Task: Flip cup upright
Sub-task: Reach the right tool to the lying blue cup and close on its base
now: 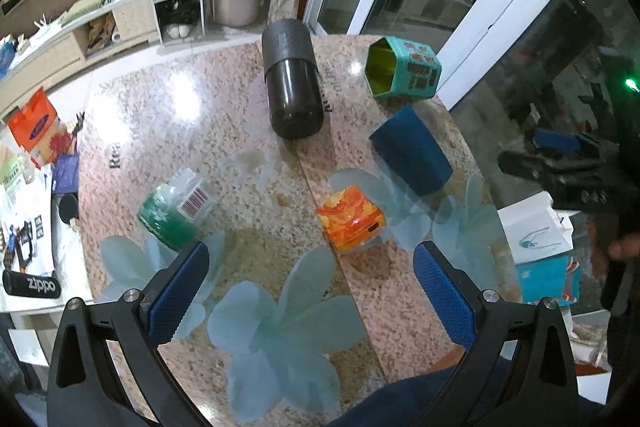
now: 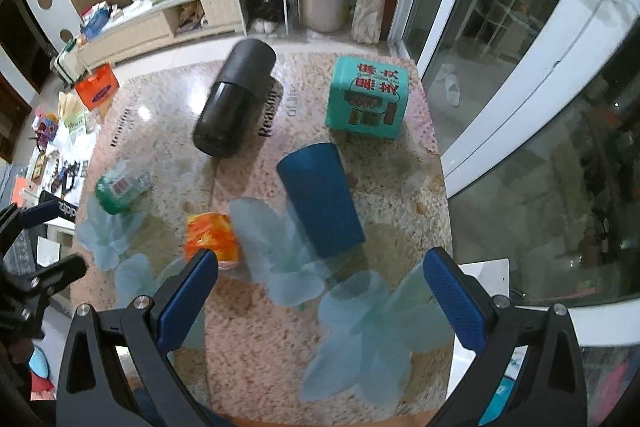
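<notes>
A dark blue cup (image 1: 410,151) lies on its side on the glass-topped table; in the right wrist view the cup (image 2: 320,199) points its base away and its mouth end toward me. My right gripper (image 2: 320,267) is open and empty, hovering just in front of the cup. My left gripper (image 1: 310,259) is open and empty, above the table's near part, with an orange patterned cup (image 1: 352,219) lying between and beyond its fingers.
A black cylinder container (image 1: 292,83) lies at the table's far middle. A teal hexagonal tin (image 1: 404,69) lies at the far right. A green-capped clear jar (image 1: 176,207) lies at the left. The table edge (image 2: 444,187) drops off at the right beside glass doors.
</notes>
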A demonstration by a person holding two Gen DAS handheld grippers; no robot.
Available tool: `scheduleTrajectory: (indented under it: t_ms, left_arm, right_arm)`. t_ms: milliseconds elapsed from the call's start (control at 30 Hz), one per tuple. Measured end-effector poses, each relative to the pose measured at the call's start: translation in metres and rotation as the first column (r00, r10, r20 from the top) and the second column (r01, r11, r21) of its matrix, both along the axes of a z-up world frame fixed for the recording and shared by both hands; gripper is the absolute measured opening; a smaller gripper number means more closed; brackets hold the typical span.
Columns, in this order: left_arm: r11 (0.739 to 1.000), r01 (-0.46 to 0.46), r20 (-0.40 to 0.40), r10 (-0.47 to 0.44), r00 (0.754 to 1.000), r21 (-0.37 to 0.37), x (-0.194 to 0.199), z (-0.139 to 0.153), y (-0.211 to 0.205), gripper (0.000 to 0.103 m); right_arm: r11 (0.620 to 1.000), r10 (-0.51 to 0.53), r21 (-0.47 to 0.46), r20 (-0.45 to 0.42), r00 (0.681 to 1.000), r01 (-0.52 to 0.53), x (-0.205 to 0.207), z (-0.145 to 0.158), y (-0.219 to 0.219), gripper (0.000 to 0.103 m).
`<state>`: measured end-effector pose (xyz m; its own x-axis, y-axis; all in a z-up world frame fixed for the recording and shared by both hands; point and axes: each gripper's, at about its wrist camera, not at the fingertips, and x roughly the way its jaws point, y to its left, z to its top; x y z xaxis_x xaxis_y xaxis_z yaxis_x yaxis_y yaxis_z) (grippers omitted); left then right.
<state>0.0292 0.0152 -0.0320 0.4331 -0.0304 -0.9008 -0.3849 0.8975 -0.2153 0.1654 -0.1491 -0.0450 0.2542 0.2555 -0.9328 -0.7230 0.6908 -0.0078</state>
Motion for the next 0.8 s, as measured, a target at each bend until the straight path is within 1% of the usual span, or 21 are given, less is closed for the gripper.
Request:
scheduleTrajectory:
  t_ms: [200, 367, 467, 567, 633, 800]
  left_arm:
    - [0.999, -0.037, -0.050, 0.036, 0.998, -0.019, 0.016, -0.018, 0.007, 0.103]
    - [0.997, -0.070, -0.090, 0.069, 0.994, -0.014, 0.028, -0.030, 0.013, 0.103]
    - [0.996, -0.089, -0.108, 0.087, 0.990, -0.016, 0.032, -0.036, 0.016, 0.103]
    - [0.995, -0.099, -0.121, 0.096, 0.988, -0.016, 0.035, -0.040, 0.017, 0.103]
    - [0.994, -0.105, -0.134, 0.102, 0.986, -0.013, 0.036, -0.044, 0.016, 0.103]
    - [0.994, -0.110, -0.152, 0.107, 0.983, -0.013, 0.036, -0.051, 0.015, 0.103]
  right_arm:
    - [0.995, 0.069, -0.063, -0.079, 0.995, -0.074, 0.032, -0.036, 0.023, 0.103]
    - [0.983, 0.130, -0.102, -0.174, 0.976, -0.149, 0.045, -0.072, 0.041, 0.103]
    - [0.973, 0.160, -0.134, -0.206, 0.965, -0.190, 0.055, -0.094, 0.053, 0.103]
    - [0.963, 0.171, -0.169, -0.222, 0.960, -0.211, 0.064, -0.109, 0.060, 0.103]
    - [0.957, 0.178, -0.180, -0.251, 0.951, -0.227, 0.068, -0.119, 0.062, 0.103]
    - [0.951, 0.174, -0.200, -0.286, 0.942, -0.236, 0.074, -0.133, 0.063, 0.102]
